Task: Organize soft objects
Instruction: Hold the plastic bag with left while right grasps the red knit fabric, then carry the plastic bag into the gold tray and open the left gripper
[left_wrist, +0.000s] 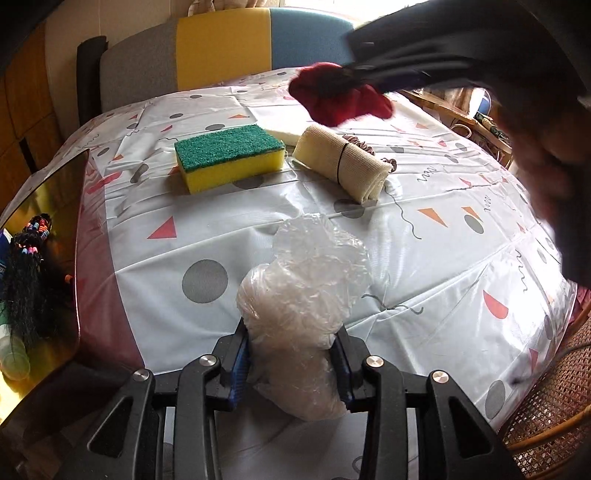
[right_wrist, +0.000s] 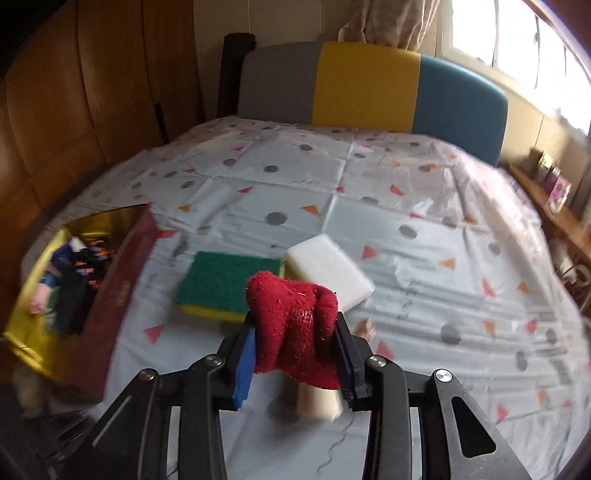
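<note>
red cloth (right_wrist: 295, 325): soft terry-looking bundle, light, squashes easily; clamped at its middle between the fingers (right_wrist: 342, 350) of the right gripper (right_wrist: 295, 354), lower edge drooping below the pads. In the left wrist view it hangs above the far part of the worktop (left_wrist: 424, 288), clear of everything under it.
red cloth handling: no slip risk seen, fuzzy surface should hold; take it by the bunched middle, loose ends would unfold.
plastic bag (left_wrist: 303, 295): crumpled clear film, very light, slick, springs back when let go; pinched low down by the left gripper (left_wrist: 293, 369), most of the wad sticking out ahead of the pads over the worktop.
plastic bag handling: likely to slide out of a loose grip; bite deep into the wad, not a single layer.
right fingers: clenched on the red cloth, both pads pressing its sides.
left fingers (left_wrist: 240, 363): clenched on the plastic bag, both pads pressing into the film.
right hand pose: gripper angled down and forward, raised over the worktop; picture blurred.
left hand pose: gripper angled steeply down, low and near the front edge of the worktop.
sponge (left_wrist: 229, 157): green-topped yellow block, springy, lying flat on the worktop, untouched.
cream roll (left_wrist: 341, 162): rolled fabric bound by a dark band, soft but firm as a bundle, just beside the sponge.
white block (right_wrist: 328, 273): flat pale pad behind the sponge, touching or nearly, cannot tell.
gold box (right_wrist: 37, 280): open box at the left edge, already holding dark and beaded items; probable drop spot, judgement only.
</note>
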